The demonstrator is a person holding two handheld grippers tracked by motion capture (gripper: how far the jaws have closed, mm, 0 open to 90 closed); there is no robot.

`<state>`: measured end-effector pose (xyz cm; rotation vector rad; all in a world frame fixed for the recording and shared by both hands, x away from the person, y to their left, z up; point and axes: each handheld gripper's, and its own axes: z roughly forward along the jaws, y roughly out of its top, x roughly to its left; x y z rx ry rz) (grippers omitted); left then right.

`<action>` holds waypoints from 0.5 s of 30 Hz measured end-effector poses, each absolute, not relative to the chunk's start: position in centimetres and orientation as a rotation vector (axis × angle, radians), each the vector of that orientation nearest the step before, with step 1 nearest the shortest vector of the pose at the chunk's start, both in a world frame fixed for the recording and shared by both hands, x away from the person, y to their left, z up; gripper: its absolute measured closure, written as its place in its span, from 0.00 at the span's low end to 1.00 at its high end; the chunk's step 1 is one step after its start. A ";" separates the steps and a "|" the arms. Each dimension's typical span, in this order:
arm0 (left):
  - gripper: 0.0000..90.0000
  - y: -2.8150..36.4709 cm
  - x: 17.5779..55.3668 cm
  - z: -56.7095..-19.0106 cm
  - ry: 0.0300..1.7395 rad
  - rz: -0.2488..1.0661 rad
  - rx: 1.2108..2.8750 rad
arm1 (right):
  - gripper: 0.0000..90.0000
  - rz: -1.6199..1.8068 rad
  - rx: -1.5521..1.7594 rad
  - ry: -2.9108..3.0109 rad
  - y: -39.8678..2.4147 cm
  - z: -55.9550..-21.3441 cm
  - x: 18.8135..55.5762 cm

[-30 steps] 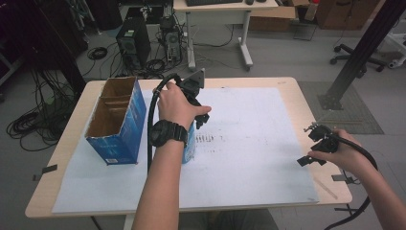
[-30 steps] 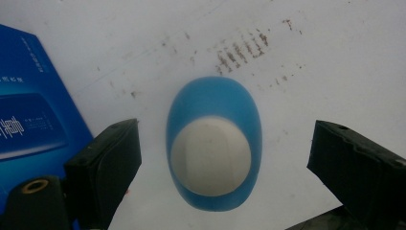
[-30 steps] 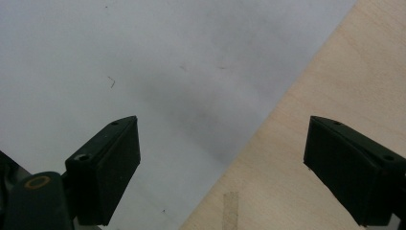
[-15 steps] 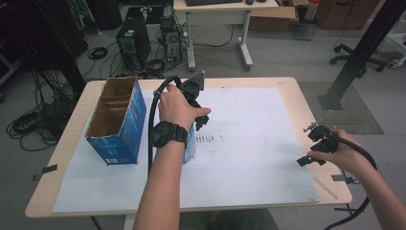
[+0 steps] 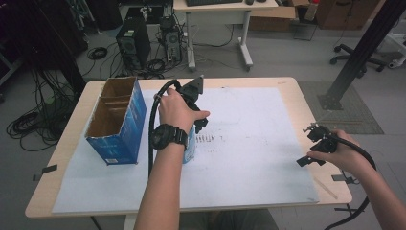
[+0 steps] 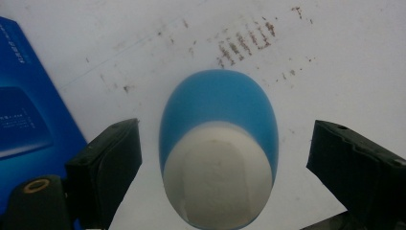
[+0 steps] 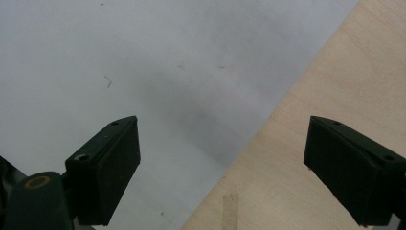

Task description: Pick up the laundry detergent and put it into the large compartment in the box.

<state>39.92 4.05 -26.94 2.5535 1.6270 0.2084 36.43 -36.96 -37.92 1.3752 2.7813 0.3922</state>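
A blue cup (image 6: 218, 108) with a pale cream inside stands on the white sheet (image 6: 335, 57), next to a blue cardboard box (image 6: 28, 120). My left gripper (image 6: 222, 125) hangs over the cup, open, with one jaw on each side and a gap to both. From above, the cup (image 5: 190, 144) peeks out under the left hand, and the left gripper (image 5: 200, 122) points down at it. My right gripper (image 5: 309, 146) is open near the table's right edge. Between its jaws, my right gripper (image 7: 220, 122) frames bare sheet and wood.
The open-topped blue box (image 5: 117, 120) stands at the left of the wooden table (image 5: 297, 91). The white sheet (image 5: 258, 143) has brown smudges near the cup. A strip of tape (image 7: 231, 211) lies on the wood. Computers, cables and a desk are beyond the table.
The left hand and its gripper have shifted slightly toward the near side over the cup. The right gripper has stayed almost still.
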 end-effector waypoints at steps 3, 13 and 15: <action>0.13 4.1 40.0 -27.1 1.631 0.208 2.554 | 0.14 0.392 1.376 2.784 -36.9 -38.0 36.4; 0.13 4.2 40.2 -27.9 1.646 0.196 2.557 | 0.14 0.388 1.380 2.789 -36.9 -38.3 36.5; 0.13 4.2 40.2 -28.0 1.649 0.194 2.559 | 0.14 0.389 1.381 2.789 -37.0 -38.4 36.5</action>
